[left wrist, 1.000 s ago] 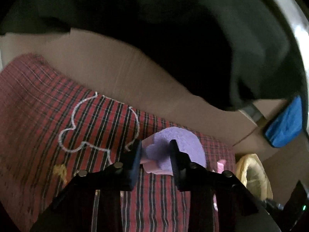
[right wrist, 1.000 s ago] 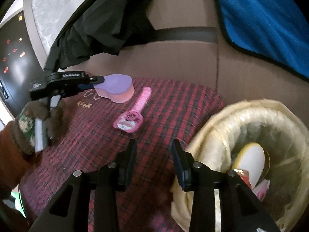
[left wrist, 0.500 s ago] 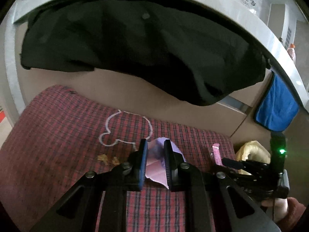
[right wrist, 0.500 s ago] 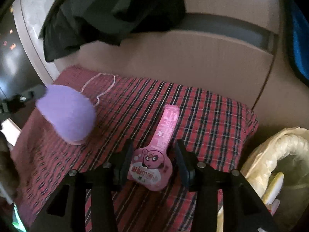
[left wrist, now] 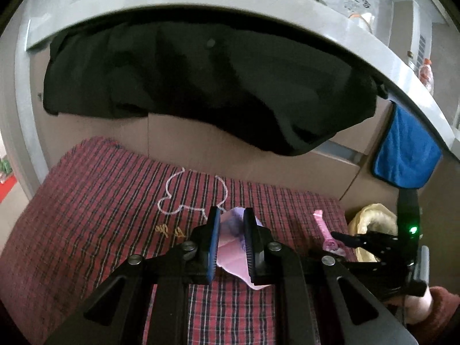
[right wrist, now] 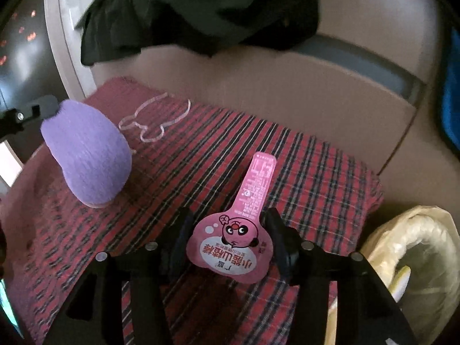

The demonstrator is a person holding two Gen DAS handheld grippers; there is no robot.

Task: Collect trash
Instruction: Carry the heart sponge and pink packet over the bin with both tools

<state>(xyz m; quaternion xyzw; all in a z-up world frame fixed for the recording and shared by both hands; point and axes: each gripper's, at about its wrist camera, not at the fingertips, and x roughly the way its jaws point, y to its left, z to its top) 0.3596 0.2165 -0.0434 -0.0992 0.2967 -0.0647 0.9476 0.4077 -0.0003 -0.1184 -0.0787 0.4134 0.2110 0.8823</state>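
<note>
My left gripper (left wrist: 232, 215) is shut on a purple sponge (left wrist: 230, 247) with a pink underside and holds it tilted above the red plaid cloth (left wrist: 100, 215). From the right wrist view the purple sponge (right wrist: 89, 155) hangs at the left, with a tip of the left gripper (right wrist: 26, 112) behind it. A pink long-necked snack wrapper (right wrist: 233, 238) lies flat on the cloth. My right gripper (right wrist: 227, 215) straddles its round end; the jaws are opening and the pads stand clear of it. The left wrist view shows the right gripper (left wrist: 337, 237) by the wrapper (left wrist: 323, 230).
A bin lined with a yellowish bag (right wrist: 425, 230) stands off the cloth's right edge and holds some litter. A black garment (left wrist: 215, 86) hangs over the brown back wall. A blue towel (left wrist: 408, 155) hangs at the right. A white string outline (left wrist: 192, 192) lies on the cloth.
The left gripper closed on the purple sponge, lifted it off the cloth and drew back. The right gripper swung from the bin to the pink wrapper and its jaws widened.
</note>
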